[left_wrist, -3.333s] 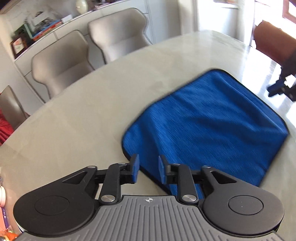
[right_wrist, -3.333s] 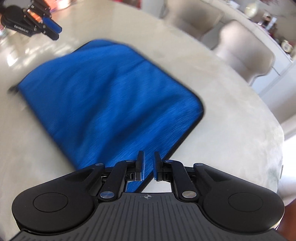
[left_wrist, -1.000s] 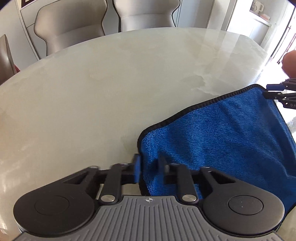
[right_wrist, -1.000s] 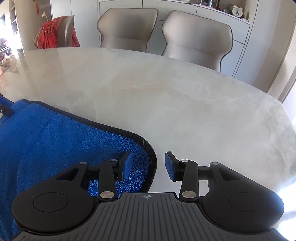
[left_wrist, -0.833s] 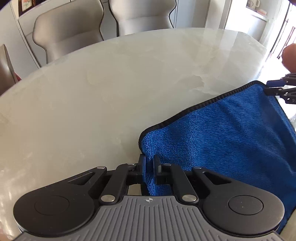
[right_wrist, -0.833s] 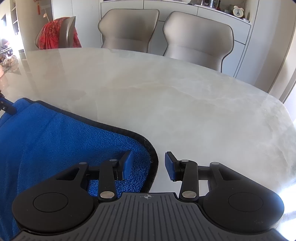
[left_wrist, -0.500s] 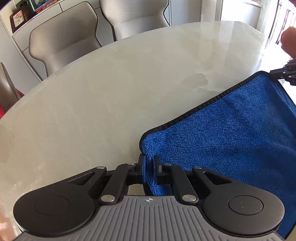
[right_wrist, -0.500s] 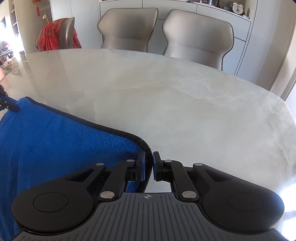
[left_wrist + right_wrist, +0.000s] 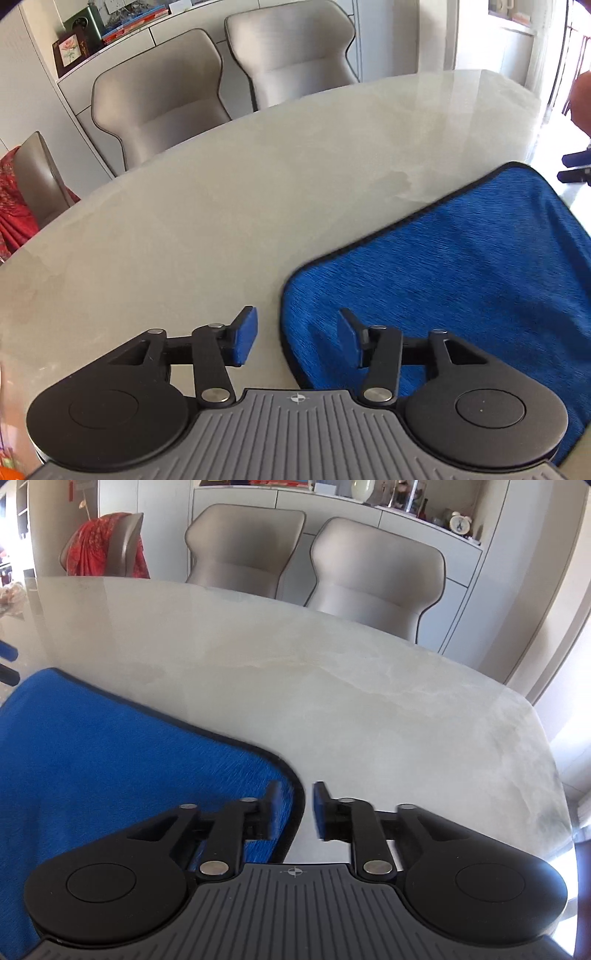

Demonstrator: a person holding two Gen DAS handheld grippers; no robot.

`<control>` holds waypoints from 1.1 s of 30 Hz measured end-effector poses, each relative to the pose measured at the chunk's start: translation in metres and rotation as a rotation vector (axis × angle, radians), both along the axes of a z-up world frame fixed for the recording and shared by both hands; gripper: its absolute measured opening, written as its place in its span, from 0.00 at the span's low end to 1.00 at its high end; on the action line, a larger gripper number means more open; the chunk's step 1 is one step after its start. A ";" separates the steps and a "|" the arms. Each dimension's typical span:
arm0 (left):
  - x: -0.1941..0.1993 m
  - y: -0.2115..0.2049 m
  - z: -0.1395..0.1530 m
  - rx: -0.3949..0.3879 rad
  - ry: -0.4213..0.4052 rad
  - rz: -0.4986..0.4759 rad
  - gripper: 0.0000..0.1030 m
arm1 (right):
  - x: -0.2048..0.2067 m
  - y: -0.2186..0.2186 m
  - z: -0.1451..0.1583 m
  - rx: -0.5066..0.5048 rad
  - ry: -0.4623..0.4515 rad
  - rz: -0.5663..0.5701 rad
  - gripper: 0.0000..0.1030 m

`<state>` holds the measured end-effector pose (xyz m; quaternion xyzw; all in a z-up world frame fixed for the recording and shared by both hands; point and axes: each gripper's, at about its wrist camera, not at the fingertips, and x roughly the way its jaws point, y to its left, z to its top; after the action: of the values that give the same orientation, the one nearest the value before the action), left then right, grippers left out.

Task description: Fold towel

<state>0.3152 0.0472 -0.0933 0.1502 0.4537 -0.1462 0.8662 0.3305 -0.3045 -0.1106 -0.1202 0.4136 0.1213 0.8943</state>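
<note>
While two grey chairs (image 9: 221, 81) line the far edge, the blue towel (image 9: 461, 266) lies flat on the marble surface (image 9: 221, 206); left claw (image 9: 297, 341) and right claw (image 9: 295, 810), clamped on its corners half a second ago, now gape apart, empty.

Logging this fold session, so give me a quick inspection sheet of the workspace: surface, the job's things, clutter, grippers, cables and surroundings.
Surface: pale marble-look table, glossy, bare apart from the towel.
Job's things: blue towel with dark edging, lying on the table, near corners rounded; not in either grip.
Clutter: nothing seen on the table near the towel.
Grippers: left gripper open, towel corner between its fingers, not pinched; right gripper open, astride the other towel corner.
Cables: nothing seen.
Surroundings: two grey chairs behind the table, a third chair draped with red cloth, white cabinets with a clock on top.
</note>
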 end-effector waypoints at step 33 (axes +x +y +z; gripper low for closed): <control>-0.140 -0.026 -0.046 -0.066 0.209 0.032 0.56 | -0.171 -0.006 -0.018 0.083 0.162 -0.230 0.08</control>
<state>0.1750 0.0214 -0.1392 0.0983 0.5387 -0.1618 0.8210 0.1597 -0.3104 -0.1282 -0.0245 0.4902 0.0442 0.8701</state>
